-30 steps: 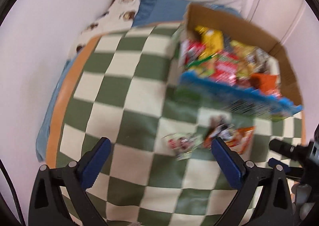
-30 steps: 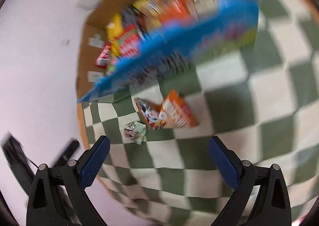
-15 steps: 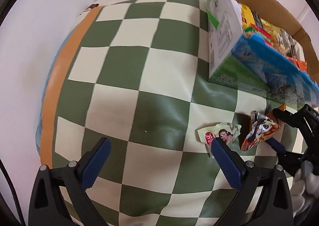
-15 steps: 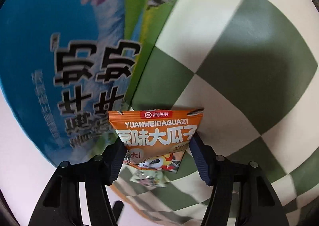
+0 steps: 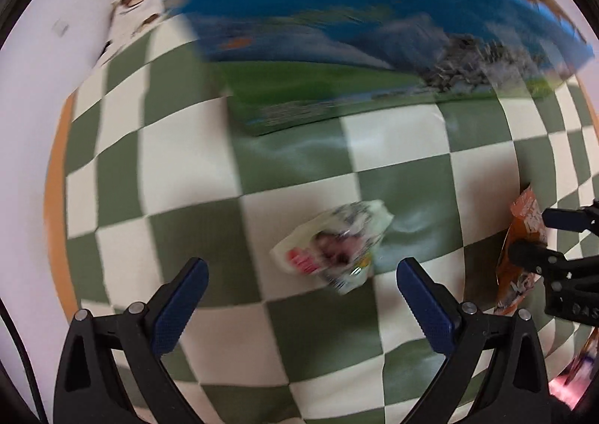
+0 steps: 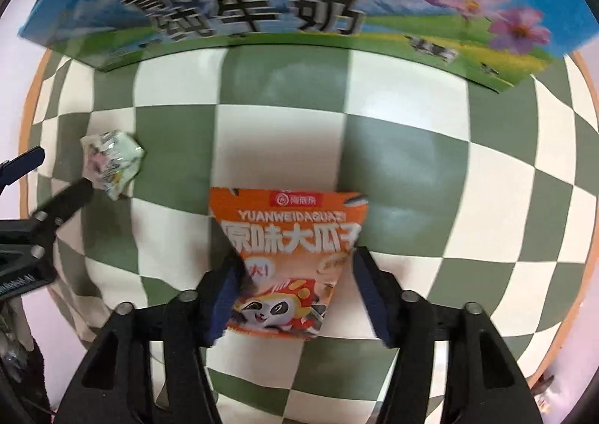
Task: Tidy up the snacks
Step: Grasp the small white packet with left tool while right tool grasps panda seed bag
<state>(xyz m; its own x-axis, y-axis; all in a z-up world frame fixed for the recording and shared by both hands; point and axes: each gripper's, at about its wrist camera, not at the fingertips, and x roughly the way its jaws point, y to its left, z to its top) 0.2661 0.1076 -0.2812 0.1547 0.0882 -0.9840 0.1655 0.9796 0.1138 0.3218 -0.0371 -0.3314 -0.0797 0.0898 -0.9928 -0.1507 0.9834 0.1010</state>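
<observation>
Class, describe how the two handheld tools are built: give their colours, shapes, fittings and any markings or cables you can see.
Both tools, left and right, share one design: black plastic arms with triangular cut-outs, silver round pivot pins, and two flat fingers faced with textured dark blue pads. The right tool's body, seen from the left view, carries white lettering, too blurred to read. A thin black cable runs along the left view's edge.

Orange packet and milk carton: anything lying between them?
Nothing: right wrist view shows only bare checkered cloth between the orange packet and milk carton.

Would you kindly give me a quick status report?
Right gripper shut on orange packet. Left gripper open at white packet. Milk box ahead.
</observation>
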